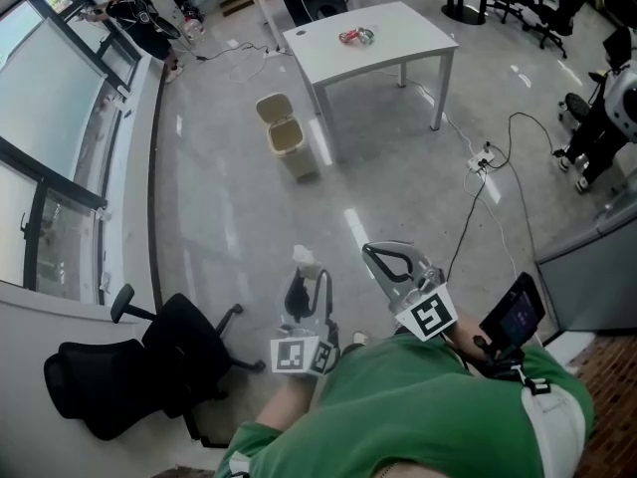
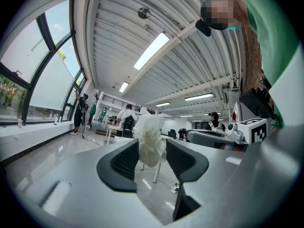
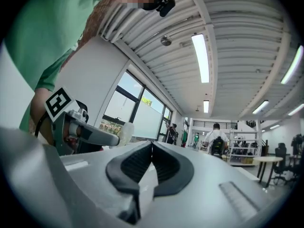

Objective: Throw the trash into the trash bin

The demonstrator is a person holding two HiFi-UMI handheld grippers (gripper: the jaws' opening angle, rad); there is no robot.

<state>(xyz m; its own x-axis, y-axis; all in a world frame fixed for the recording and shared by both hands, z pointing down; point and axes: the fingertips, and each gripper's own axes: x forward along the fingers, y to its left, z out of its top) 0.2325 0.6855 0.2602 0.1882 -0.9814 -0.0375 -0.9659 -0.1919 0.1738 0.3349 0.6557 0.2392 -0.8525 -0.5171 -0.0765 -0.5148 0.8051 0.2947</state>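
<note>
Head view: left claw clamps crumpled tissue, right claw pressed together, trash bin contents unclear.

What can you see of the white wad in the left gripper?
The wad is white, crumpled and thin, like tissue or soft plastic; I cannot tell which. It stands upright between the left gripper's jaws, which pinch its lower part while its top sticks out past them. Only the pads touch it. In the head view it is held above the floor, well short of the bin.
</note>
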